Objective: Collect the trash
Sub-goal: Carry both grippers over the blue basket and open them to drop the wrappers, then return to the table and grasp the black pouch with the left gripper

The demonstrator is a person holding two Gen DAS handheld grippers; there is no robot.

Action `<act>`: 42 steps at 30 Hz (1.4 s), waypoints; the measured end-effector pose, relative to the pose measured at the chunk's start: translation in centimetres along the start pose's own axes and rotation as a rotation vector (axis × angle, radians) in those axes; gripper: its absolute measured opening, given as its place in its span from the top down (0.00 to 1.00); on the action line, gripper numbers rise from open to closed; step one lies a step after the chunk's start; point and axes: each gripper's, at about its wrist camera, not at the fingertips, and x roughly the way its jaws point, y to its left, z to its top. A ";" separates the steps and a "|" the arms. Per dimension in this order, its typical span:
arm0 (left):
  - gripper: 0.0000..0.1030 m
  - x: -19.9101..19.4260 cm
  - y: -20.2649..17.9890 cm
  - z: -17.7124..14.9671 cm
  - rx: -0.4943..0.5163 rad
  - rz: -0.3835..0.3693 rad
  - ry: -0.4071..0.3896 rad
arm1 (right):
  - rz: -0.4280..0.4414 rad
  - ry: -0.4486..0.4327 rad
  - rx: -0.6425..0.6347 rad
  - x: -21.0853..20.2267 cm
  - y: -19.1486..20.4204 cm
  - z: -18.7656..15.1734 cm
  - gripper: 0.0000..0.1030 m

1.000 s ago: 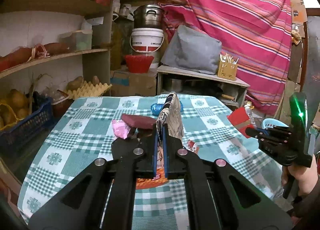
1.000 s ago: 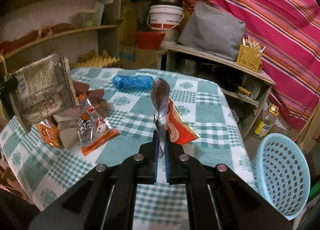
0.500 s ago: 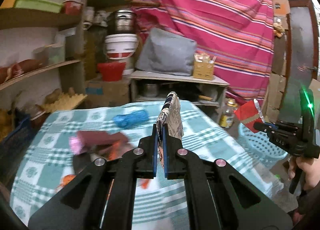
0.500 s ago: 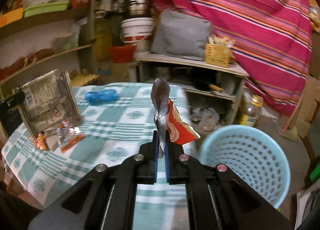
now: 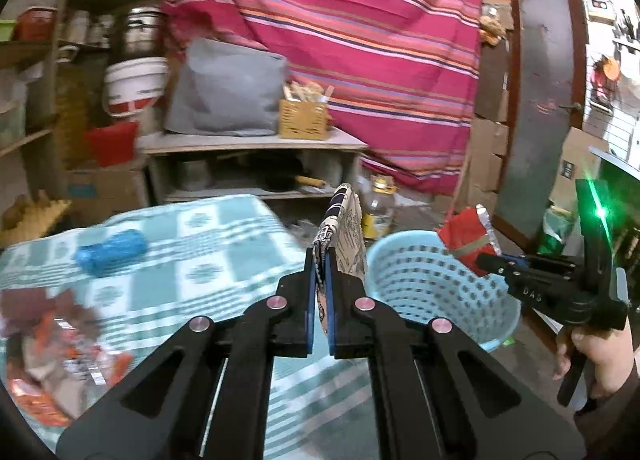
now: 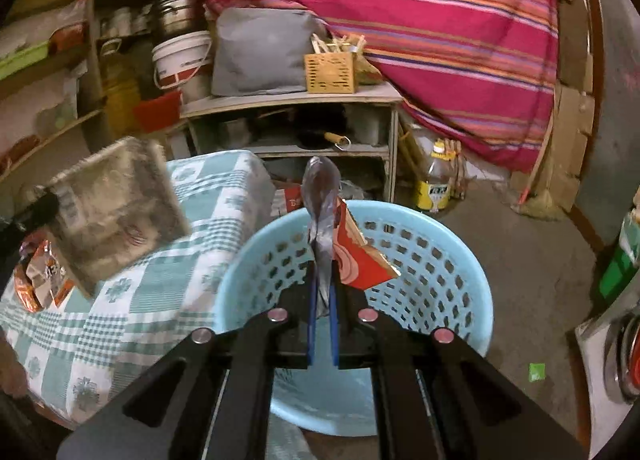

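My left gripper [image 5: 320, 260] is shut on a printed paper wrapper [image 5: 347, 228], held over the table's right edge beside the light blue basket [image 5: 424, 288]. It shows as a blurred grey packet [image 6: 116, 212] in the right wrist view. My right gripper [image 6: 323, 284] is shut on a red and silver snack wrapper [image 6: 356, 260], held over the mouth of the blue basket [image 6: 448, 260]. That red wrapper [image 5: 468, 230] and the right gripper [image 5: 492, 262] also show in the left wrist view above the basket's far rim.
A table with a green checked cloth [image 5: 224, 244] holds a crumpled blue bag [image 5: 112, 250] and several orange and brown wrappers [image 5: 60, 348]. A low shelf [image 6: 296, 100], a yellow oil bottle [image 6: 434, 180] and a striped curtain [image 5: 380, 40] stand behind.
Both grippers have swung right from over the table toward the basket, each keeping its wrapper. The right gripper now hangs over the basket's mouth.
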 end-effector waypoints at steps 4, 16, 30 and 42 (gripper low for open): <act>0.97 3.8 -3.0 0.0 0.013 -0.038 0.040 | 0.003 0.012 0.048 1.1 -2.4 0.1 0.95; 0.95 10.8 -6.7 -0.5 0.034 -0.054 0.147 | 0.001 0.028 0.149 2.5 -5.0 -0.1 0.95; 0.23 6.7 -1.5 -0.6 0.015 0.152 0.072 | -0.019 0.083 0.165 3.5 -3.9 -0.6 0.90; 0.07 -3.1 9.3 -2.4 -0.037 0.337 0.019 | -0.118 0.048 0.096 2.5 0.5 -0.8 0.28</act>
